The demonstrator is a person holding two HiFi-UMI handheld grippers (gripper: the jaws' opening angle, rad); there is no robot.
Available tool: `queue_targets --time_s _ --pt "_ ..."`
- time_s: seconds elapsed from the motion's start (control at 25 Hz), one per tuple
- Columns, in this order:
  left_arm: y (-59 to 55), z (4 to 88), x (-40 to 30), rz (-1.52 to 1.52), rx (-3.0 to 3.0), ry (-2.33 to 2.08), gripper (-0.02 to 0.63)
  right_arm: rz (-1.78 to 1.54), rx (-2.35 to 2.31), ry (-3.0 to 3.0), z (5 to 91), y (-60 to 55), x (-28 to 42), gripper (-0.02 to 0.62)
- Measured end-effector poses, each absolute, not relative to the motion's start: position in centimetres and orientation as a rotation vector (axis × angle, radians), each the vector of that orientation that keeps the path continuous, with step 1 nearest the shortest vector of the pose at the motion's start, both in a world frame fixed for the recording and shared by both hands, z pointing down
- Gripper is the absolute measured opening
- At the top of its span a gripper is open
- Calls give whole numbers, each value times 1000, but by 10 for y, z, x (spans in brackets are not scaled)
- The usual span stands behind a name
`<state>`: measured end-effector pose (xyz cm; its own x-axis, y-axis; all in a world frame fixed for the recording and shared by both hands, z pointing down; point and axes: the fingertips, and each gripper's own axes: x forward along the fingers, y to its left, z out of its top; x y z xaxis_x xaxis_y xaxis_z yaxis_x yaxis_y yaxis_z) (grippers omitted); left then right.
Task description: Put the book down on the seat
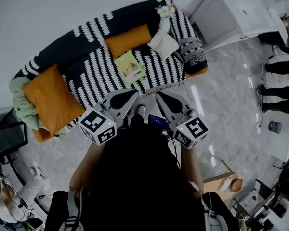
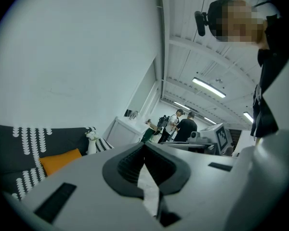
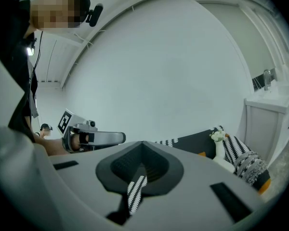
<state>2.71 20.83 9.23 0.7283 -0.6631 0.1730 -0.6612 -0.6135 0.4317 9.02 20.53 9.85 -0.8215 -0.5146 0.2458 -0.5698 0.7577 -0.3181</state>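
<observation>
the sofa (image 1: 94, 73), draped in a black throw with white dashes, fills the middle of the head view. a big orange cushion (image 1: 50, 99) leans at its left end and a white pillow (image 1: 163, 45) sits toward the right.

nearer us, the left hand-held gripper (image 1: 133, 93) and the right hand-held gripper (image 1: 159, 96) hang side by side in front of the seat. each has its jaws pressed together on nothing.

the book (image 1: 129, 67) lies flat and slightly askew on the seat, just beyond both tips and touching neither, so we judge the task done. it looks thin and light, probably a bendy softcover, and its cover may be slick. if we had to lift it, we would pinch the near edge by the spine, pressing into the soft throw to get under. its cover is pale yellow-green with a small picture.
</observation>
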Motion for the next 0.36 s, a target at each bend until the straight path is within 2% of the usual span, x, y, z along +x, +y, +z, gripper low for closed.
queue_targets --time_s 0.36 --pt "209 96 23 -5 2453 -1008 12 558 871 -2810 100 202 85 15"
